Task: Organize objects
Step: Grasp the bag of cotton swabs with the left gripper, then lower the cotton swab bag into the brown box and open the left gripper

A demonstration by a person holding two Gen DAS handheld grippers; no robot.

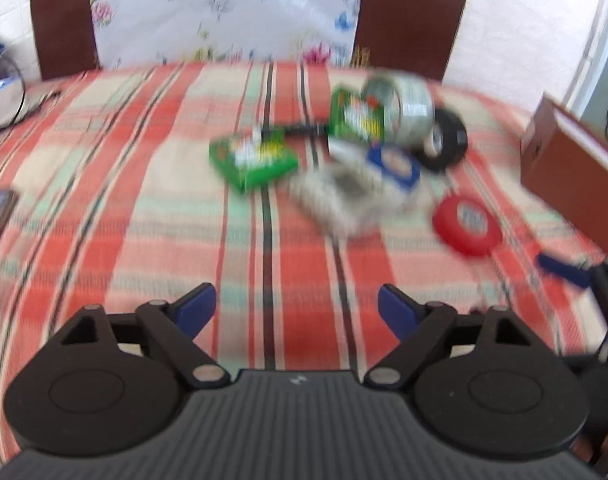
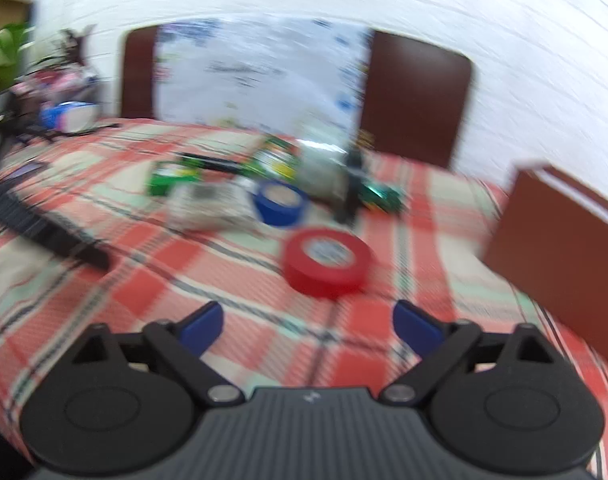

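Both views are blurred by motion. A heap of objects lies on the checked cloth: a red tape roll [image 1: 467, 226] [image 2: 327, 262], a blue tape roll [image 1: 395, 167] [image 2: 280, 202], a black tape roll [image 1: 446, 140], a clear tape roll [image 1: 404, 110], two green boxes [image 1: 253, 159] [image 1: 358, 114] and a grey-white packet [image 1: 338, 196]. My left gripper [image 1: 297, 308] is open and empty, hovering short of the heap. My right gripper [image 2: 309, 322] is open and empty, just in front of the red roll; its blue fingertip [image 1: 562, 270] shows in the left wrist view.
A brown cardboard box [image 1: 576, 160] [image 2: 560, 240] stands at the right edge of the table. Two dark brown chairs [image 1: 410, 20] and a flowered white sheet [image 1: 224, 12] stand behind. A black flat object [image 2: 44, 228] lies at left. Clutter sits at the far left [image 2: 64, 112].
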